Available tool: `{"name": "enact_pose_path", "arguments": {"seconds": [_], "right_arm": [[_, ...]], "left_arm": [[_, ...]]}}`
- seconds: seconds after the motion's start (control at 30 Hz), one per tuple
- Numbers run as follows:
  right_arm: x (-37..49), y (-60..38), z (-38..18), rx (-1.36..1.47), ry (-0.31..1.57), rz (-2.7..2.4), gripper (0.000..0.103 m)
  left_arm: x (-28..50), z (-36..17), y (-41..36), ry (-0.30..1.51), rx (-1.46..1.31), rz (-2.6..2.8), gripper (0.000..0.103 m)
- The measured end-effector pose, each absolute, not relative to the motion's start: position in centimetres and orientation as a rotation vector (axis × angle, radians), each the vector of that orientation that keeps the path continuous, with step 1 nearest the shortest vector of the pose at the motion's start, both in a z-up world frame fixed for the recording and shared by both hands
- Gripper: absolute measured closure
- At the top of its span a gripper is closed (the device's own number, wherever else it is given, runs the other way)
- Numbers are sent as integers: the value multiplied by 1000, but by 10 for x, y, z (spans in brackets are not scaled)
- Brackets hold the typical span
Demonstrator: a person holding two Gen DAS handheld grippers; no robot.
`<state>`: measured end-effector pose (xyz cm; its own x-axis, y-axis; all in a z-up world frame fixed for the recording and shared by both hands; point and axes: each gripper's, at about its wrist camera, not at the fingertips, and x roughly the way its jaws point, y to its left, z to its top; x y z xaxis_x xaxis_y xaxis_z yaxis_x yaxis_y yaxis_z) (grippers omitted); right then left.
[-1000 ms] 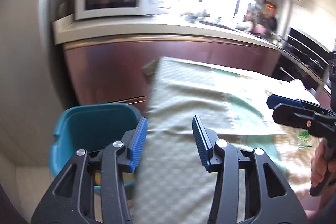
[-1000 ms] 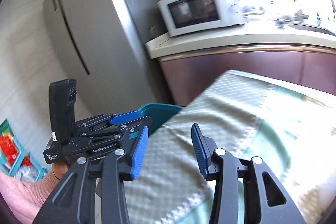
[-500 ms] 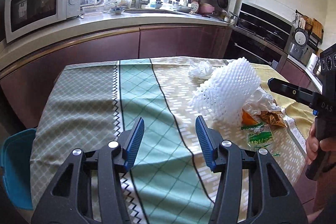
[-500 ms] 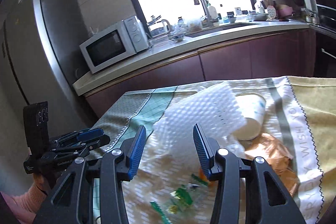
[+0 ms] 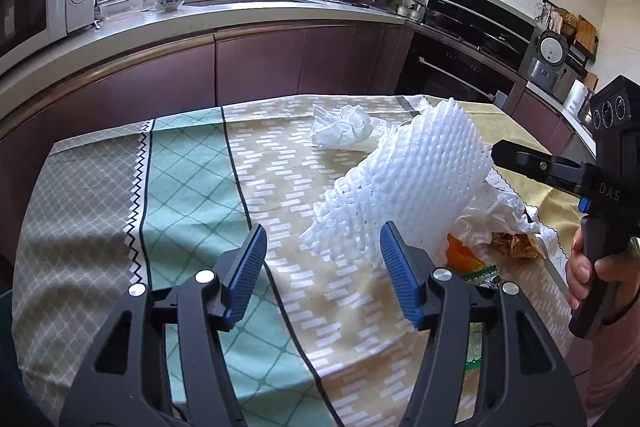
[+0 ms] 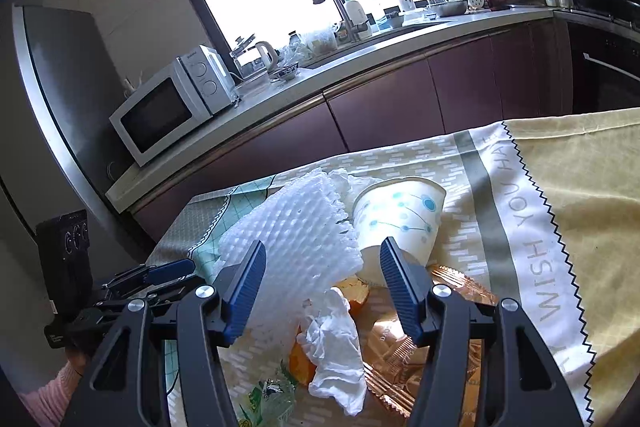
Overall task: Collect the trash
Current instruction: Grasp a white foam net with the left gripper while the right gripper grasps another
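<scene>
Both claws, left claw (image 5: 322,259) and right claw (image 6: 322,277), hung wide and empty over the surface (image 5: 192,187); piled foam netting (image 6: 292,239) leaned on the paper cup (image 6: 400,219), likely toppling if snagged.

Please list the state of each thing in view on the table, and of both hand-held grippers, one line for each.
left hand-held gripper: open, holds nothing.
right hand-held gripper: open, holds nothing.
foam net: lies loose on the pile.
paper cup: tipped on its side.
crumpled tissue: lies on the pile.
second tissue: crumpled, apart from the pile.
golden wrapper: flat, under the tissue.
tablecloth: spread over the table.
</scene>
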<state>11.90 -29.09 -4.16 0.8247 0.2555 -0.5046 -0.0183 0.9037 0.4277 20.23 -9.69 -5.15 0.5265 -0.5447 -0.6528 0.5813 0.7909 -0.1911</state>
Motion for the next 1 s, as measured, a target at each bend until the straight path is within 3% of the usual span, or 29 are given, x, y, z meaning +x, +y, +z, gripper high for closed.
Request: {"name": "enact_pose_path", "arguments": {"seconds": [0.13,0.23,0.3,0.43,0.57,1.0], "right_arm": [[123,-291,-46,444,593,172,46],[124,-288,-47,450,598,192,54],[126,-288,-47,451,602,197,64],[125,-288,-48,459,600,210,84],[120,-286,-44,452,584,230,92],[100,-281,-15,461,493,293,94]], "left_arm": [[215,-57,-109,804,50,-697,46],[222,-63,-116,836,40,-729,55],[226,-68,-120,862,28,-746,72],[229,-75,-122,891,5,-748,94],[227,-73,-117,882,-14,-734,96],[203,-45,-68,804,-57,-665,97]]}}
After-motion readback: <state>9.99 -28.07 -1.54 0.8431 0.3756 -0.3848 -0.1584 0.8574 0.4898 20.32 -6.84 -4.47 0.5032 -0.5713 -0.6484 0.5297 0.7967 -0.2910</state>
